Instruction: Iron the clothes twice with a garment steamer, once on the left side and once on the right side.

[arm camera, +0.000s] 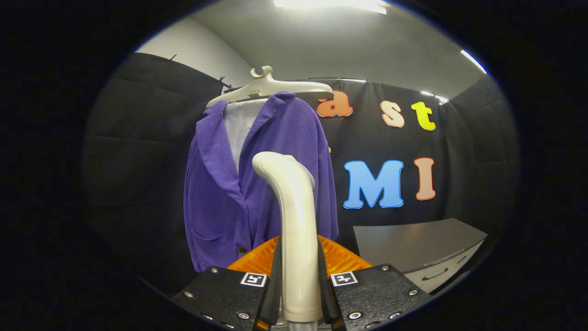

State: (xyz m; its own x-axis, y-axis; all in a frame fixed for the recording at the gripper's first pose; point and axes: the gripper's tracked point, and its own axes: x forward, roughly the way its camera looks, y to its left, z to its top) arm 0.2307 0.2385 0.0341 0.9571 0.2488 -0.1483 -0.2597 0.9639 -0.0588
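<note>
Hand-held gripper point(299, 276) clamps steamer point(294, 220), head just short of hung jacket point(220, 193); judged: both passes left.

Gripper point(299, 280): one unit, hand-held, seen from its own camera. Fingers point(274, 276) close together, nearly parallel, pointing forward and upward. Both press against the steamer handle point(296, 220), one per side, apparently a firm clamp, though the contact faces are hidden. Handle stands upright between them.
</note>
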